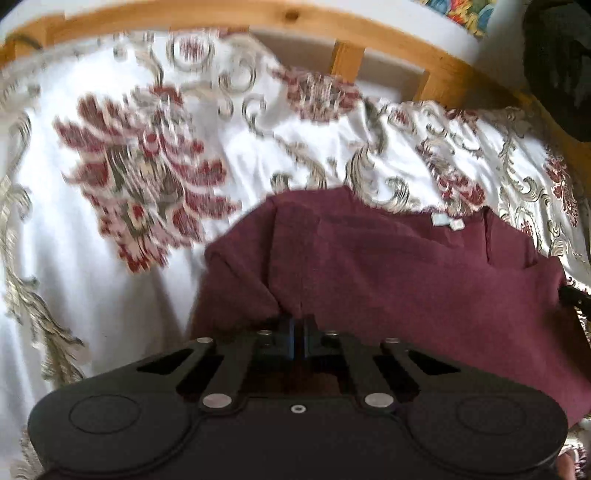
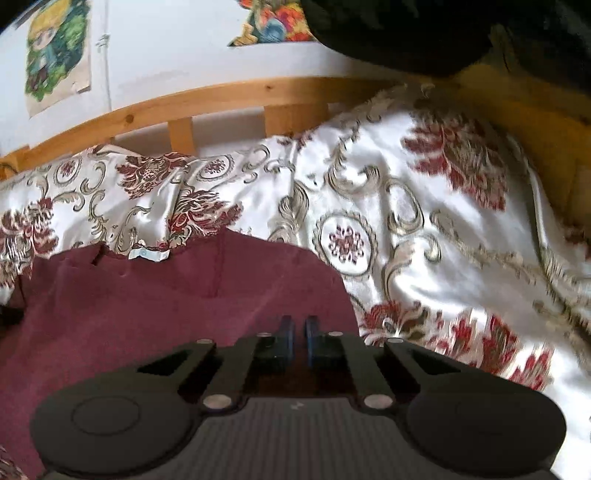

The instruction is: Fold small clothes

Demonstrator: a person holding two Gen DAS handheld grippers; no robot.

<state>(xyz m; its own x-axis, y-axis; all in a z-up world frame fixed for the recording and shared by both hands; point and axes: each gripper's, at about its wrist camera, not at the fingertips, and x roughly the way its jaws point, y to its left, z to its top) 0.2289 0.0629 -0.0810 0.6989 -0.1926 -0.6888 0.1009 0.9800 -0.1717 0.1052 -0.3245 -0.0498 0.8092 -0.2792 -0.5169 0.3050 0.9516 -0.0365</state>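
A maroon garment (image 1: 406, 288) lies spread on a floral bedspread, its neckline with a white label (image 1: 447, 221) at the far edge. My left gripper (image 1: 297, 325) is shut on the garment's near left part, and the cloth puckers into folds at the fingertips. In the right wrist view the same garment (image 2: 166, 306) fills the lower left, its label (image 2: 149, 254) at the far side. My right gripper (image 2: 299, 328) is closed to a thin slit near the garment's right edge, with maroon cloth between its pads.
The white bedspread with red flowers and grey scrolls (image 1: 92, 258) (image 2: 461, 258) is wrinkled around the garment. A wooden bed rail (image 1: 369, 33) (image 2: 221, 99) runs along the far side by a white wall. A dark bulky object (image 2: 443, 33) looms at the upper right.
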